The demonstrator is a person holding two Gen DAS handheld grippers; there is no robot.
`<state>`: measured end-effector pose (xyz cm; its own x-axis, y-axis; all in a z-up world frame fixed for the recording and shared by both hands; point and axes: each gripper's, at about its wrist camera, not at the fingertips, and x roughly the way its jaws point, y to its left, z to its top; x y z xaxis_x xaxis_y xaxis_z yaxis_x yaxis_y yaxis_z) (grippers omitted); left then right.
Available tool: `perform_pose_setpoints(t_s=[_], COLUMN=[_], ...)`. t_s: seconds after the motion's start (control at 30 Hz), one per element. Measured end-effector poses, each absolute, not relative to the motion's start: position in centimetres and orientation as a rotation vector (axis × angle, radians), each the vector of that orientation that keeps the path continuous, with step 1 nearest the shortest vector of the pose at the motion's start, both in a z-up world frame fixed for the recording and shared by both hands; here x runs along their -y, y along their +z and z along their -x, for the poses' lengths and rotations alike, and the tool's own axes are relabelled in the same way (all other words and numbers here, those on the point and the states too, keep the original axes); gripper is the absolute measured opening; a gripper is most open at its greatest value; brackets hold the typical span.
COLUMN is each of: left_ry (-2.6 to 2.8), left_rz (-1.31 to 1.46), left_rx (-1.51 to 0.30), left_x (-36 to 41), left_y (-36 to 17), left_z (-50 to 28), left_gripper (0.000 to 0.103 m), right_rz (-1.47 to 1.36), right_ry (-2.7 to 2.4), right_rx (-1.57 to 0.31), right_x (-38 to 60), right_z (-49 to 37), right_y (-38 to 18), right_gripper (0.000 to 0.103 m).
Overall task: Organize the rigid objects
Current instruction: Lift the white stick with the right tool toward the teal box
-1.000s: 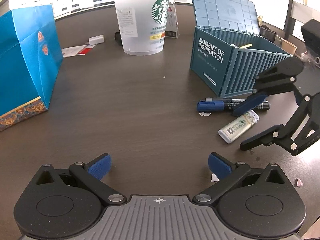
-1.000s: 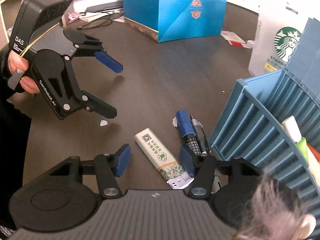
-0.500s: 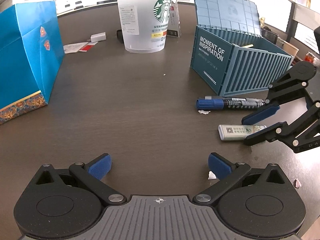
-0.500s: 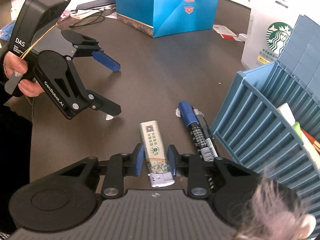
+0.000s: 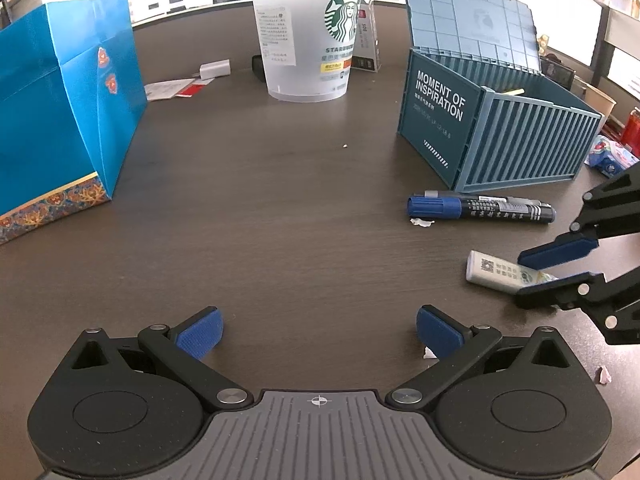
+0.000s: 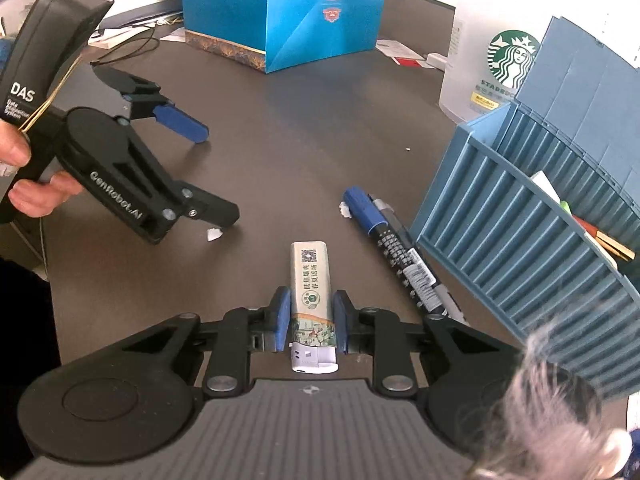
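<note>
Left wrist view: we see the left gripper [image 5: 318, 330] pitched downward over the dark table [image 5: 248, 216], its jaws spread wide with nothing between the blue pads. At the right edge the right gripper [image 5: 536, 272] enters from the side, its two fingers stacked one above the other in this view and clamped on the far end of a white lighter [image 5: 496, 272] that lies flat on the table. Beyond the lighter, a blue-capped marker [image 5: 480, 208] lies just beside the long wall of the blue container box [image 5: 516, 136], whose lid stands open. A frosted plastic cup [image 5: 308, 40] stands farther back, and a blue paper bag [image 5: 60, 120] stands at the left.

Right wrist view: we look down along the right gripper [image 6: 310, 316]. Its jaws have just been closing, and both pads now press the sides of the lighter [image 6: 311, 280], near its white cap end; the body points away from the camera. The marker [image 6: 396, 248] lies to the right, apart from the lighter, running along the container box [image 6: 520, 240]. At the left, a hand [image 6: 28, 176] grips the handle of the left gripper [image 6: 208, 172], which tilts toward the table with its fingers wide apart and its lower fingertip close to the surface, beside a small white scrap [image 6: 213, 234].
</note>
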<state>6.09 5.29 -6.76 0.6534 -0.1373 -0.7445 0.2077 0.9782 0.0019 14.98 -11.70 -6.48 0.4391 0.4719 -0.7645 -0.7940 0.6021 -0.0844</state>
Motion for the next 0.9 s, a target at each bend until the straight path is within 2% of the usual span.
perform_pose_setpoints(t_s=[0.9], left_ry=[-0.243], left_rz=[-0.121], left_rx=[-0.861], left_x=[-2.7], left_y=[-6.2], left_z=[-5.4], left_gripper=[0.103], right_rz=[0.485], right_ry=[0.772], right_rx=[-0.675], right_x=[17.4], right_z=[-11.5], right_y=[-2.3], right_gripper=[0.021])
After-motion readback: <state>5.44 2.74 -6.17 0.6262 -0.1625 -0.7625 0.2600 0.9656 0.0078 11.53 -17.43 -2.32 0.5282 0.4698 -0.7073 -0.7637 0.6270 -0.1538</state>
